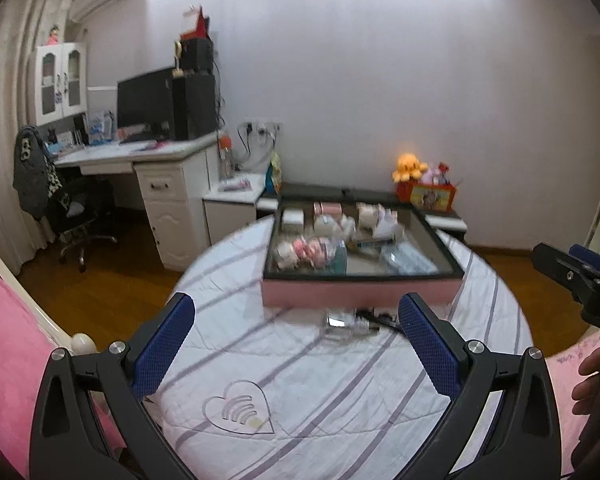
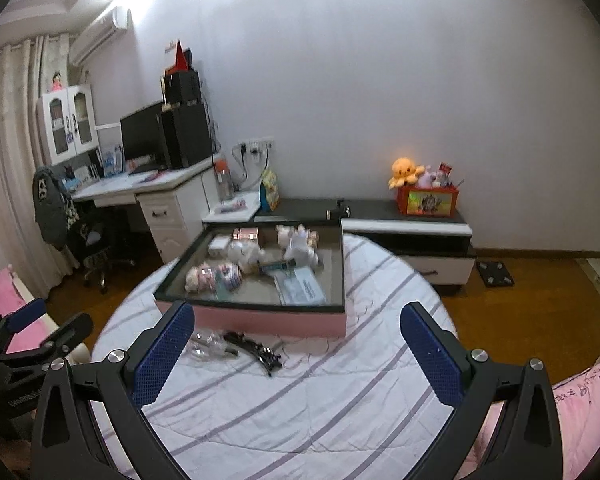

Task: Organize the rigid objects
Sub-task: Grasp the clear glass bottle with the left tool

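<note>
Bedroom with pale walls, a white desk (image 2: 168, 184) with a dark monitor (image 2: 142, 136) along the left wall and a low black-and-white cabinet (image 2: 412, 216) against the far wall, an orange plush octopus (image 2: 405, 171) sitting on a red box at its right end. In the foreground, a round surface under a white cloth with grey stripes (image 2: 300, 400), a heart motif printed near its front edge in the left wrist view. At the far edge of that cloth, a shallow pink-sided rectangular tray with a dark rim (image 2: 268, 322), packed with small plush toys (image 2: 216, 276), little boxes and a clear plastic packet (image 2: 300, 286). Just in front of the tray's near wall, on the cloth, 2 loose things: a clear glass bottle lying on its side (image 2: 206, 346) and, touching or just beside it, a black hair clip (image 2: 256, 350). Left gripper (image 1: 296, 344) spread wide, nothing between its blue-padded fingers (image 1: 168, 344), hanging above the front of the cloth and aimed at the bottle and clip. Right gripper (image 2: 296, 348) likewise gaping and empty, above the cloth's front edge, the bottle near its left finger (image 2: 164, 352).
</note>
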Demonstrator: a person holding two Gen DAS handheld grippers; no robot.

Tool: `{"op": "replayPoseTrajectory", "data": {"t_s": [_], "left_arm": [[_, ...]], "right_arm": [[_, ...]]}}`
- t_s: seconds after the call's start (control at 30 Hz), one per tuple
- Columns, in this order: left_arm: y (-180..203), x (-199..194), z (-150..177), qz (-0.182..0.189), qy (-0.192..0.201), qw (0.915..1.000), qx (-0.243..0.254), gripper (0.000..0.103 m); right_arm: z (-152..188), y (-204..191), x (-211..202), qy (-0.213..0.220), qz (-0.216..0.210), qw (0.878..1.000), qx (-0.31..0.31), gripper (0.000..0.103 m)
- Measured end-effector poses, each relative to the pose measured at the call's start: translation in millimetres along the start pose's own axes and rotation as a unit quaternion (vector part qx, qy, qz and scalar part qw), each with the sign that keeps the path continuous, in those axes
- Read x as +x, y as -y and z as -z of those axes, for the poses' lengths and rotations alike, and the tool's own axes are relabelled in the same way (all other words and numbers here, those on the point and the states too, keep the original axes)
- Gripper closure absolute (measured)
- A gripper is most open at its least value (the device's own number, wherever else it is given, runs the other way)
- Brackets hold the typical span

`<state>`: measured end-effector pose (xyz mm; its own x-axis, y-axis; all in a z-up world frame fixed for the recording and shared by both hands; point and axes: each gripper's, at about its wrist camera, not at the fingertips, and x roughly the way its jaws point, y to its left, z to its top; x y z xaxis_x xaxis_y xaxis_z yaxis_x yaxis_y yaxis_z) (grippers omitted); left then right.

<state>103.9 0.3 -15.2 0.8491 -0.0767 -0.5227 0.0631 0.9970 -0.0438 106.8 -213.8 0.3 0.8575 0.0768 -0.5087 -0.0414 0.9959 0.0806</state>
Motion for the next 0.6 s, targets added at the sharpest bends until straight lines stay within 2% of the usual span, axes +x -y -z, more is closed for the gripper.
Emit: {"op": "replayPoseTrajectory", "data": {"t_s": [0.37,0.5,0.6], "left_arm": [[27,107,31,0.036,-0.108,0.9932,0.026,0.000],[40,140,36,0.056,-0.143,0.9875,0.039,0.000],[43,160,38,0.064,-0.163,0.9841,0.030,0.000]], "right_arm": [[41,16,97,-0.135,-0.005,0.991,-0.005,0.000],[49,23,116,-0.160,-0.007,0.987,0.001,0.000],[50,27,125,-0.169,-0.008,0.986,0.002,0.000]]}}
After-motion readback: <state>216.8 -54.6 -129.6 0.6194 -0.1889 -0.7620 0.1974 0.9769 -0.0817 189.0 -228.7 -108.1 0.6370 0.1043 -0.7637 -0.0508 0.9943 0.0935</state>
